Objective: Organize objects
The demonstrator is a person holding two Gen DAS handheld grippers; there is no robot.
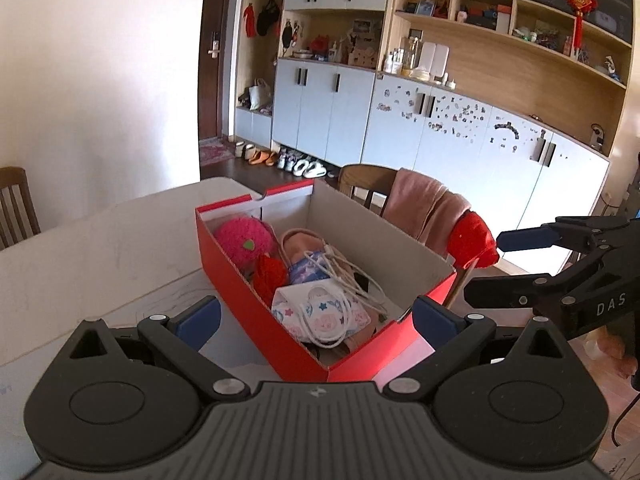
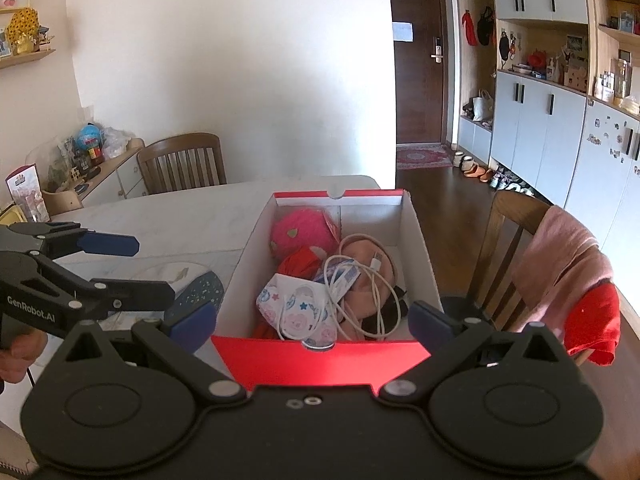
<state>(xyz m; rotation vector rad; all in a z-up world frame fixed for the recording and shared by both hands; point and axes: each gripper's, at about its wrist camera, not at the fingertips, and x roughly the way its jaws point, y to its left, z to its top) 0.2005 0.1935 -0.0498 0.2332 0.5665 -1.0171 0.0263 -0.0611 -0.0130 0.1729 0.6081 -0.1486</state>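
Only your right wrist view showed the dark plate (image 2: 200, 290) left of the red box (image 2: 320, 364). Both grippers, left (image 1: 316, 316) and right (image 2: 312, 322), stood wide, empty, the box between their fingers, just beyond.

The box (image 2: 416, 240) hides much of its load: the pink shoe (image 2: 362, 248) lies mostly under the cable (image 2: 360, 280) and the mask (image 2: 296, 312), and the red cloth (image 2: 300, 264) shows only as a patch between the pink ball (image 2: 300, 232) and the mask. A dark item (image 2: 394, 306) beside the shoe is too covered to name. In the right wrist view the near box wall hides the mask's lower edge. The left hand-held gripper (image 2: 136, 268) is cut off by that view's left edge; the right hand-held gripper (image 1: 484, 268) is cut off by the left wrist view's right edge. Shelf (image 1: 520, 32) items are too small to tell.
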